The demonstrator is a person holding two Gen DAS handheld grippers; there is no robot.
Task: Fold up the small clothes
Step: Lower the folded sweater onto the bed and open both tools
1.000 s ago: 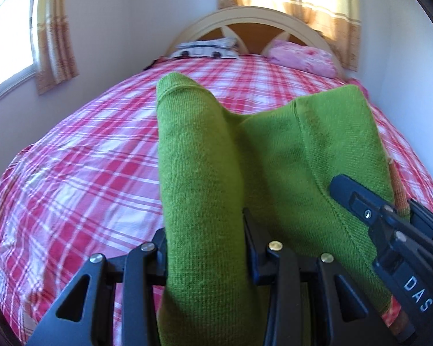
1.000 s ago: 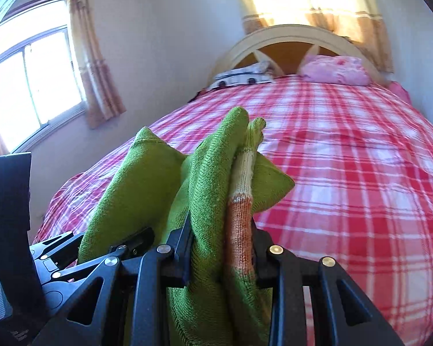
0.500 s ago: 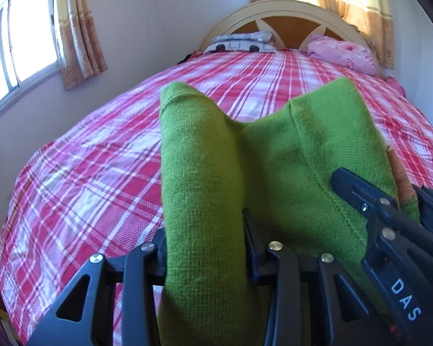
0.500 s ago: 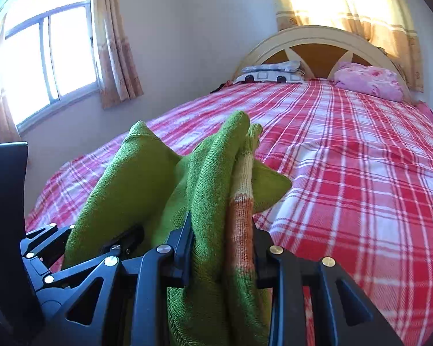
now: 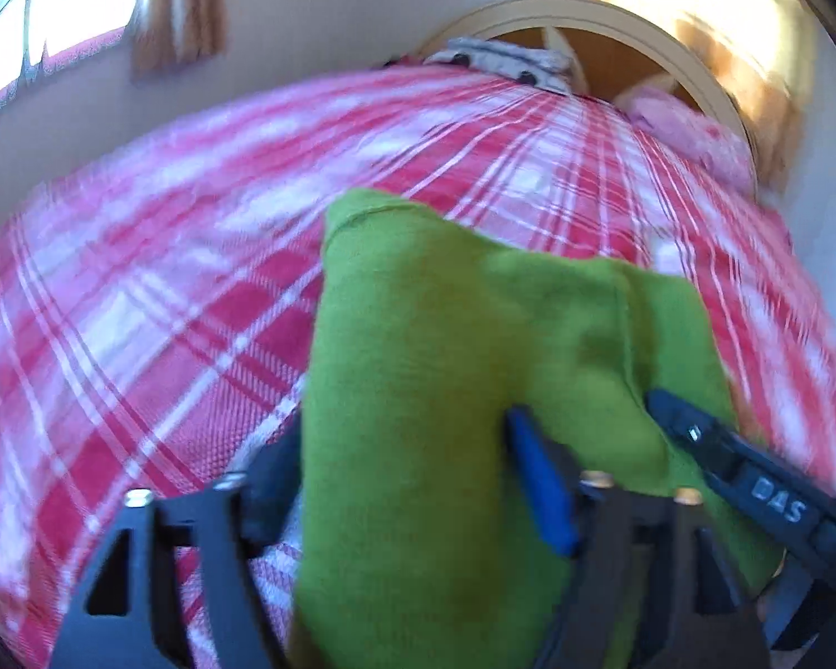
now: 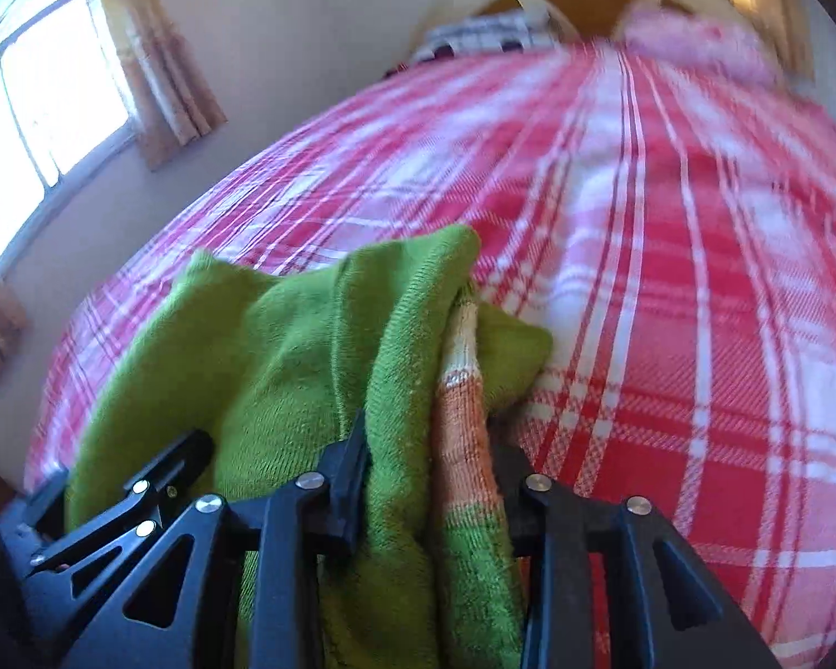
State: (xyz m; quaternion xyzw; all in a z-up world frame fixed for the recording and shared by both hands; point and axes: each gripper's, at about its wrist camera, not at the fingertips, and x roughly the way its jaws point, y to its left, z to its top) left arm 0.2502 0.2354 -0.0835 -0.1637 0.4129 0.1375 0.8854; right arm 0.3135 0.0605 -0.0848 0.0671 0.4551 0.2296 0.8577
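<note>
A green knitted garment [image 5: 446,334] lies bunched on the red plaid bed cover [image 5: 139,306], one folded end rising between the fingers of my left gripper [image 5: 404,446]. Those jaws are opening: the blue pad [image 5: 540,496] stands bare and off the cloth. My right gripper [image 5: 724,446] pokes in from the right edge. In the right wrist view the garment [image 6: 284,345], with its orange and white striped band [image 6: 462,390], fills my right gripper [image 6: 429,463]. Its jaws are opening but the pads still touch the knit. My left gripper [image 6: 156,474] shows at the lower left.
The plaid bed [image 6: 669,279] stretches ahead to a cream headboard [image 5: 585,17]. A pink pillow [image 6: 696,39] and a folded checked item [image 6: 485,33] lie by it. A curtained window [image 6: 39,128] and wall run along the left, another wall on the right.
Both grippers have sunk toward the bed and moved forward with the garment. The left jaws have spread wide and let go of the green fold; the right jaws have widened slightly.
</note>
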